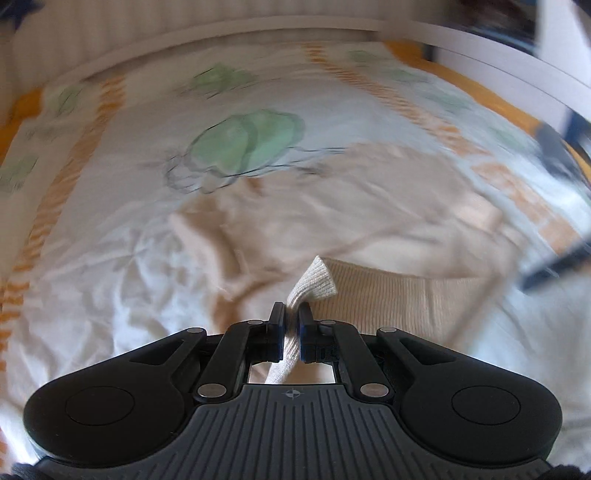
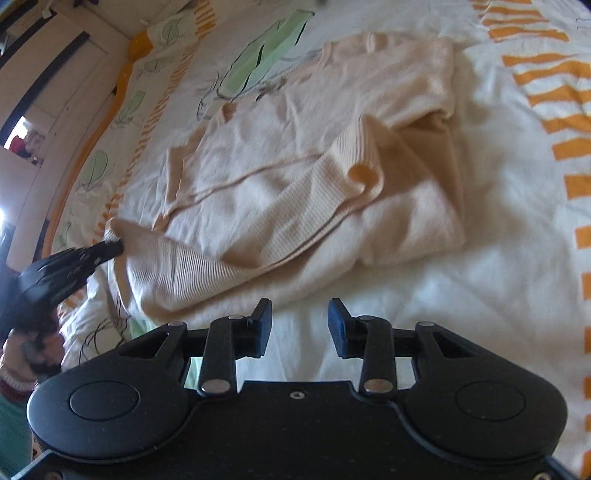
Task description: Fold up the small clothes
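Note:
A cream knit sweater [image 2: 295,177] lies partly folded on the bed, a sleeve with its ribbed cuff [image 2: 360,173] laid across the body. My left gripper [image 1: 291,314] is shut on the sweater's ribbed hem corner [image 1: 314,282] and lifts it; it also shows at the left of the right wrist view [image 2: 107,249]. My right gripper [image 2: 300,314] is open and empty, just in front of the sweater's near edge, over the sheet. The sweater's body [image 1: 369,206] is blurred in the left wrist view.
The bed is covered by a white sheet [image 2: 461,295] with orange stripes [image 2: 561,122] and green leaf prints [image 1: 247,140]. A white bed frame rail [image 1: 295,33] runs along the far edge. A wall and dark-trimmed door [image 2: 44,85] stand at the left.

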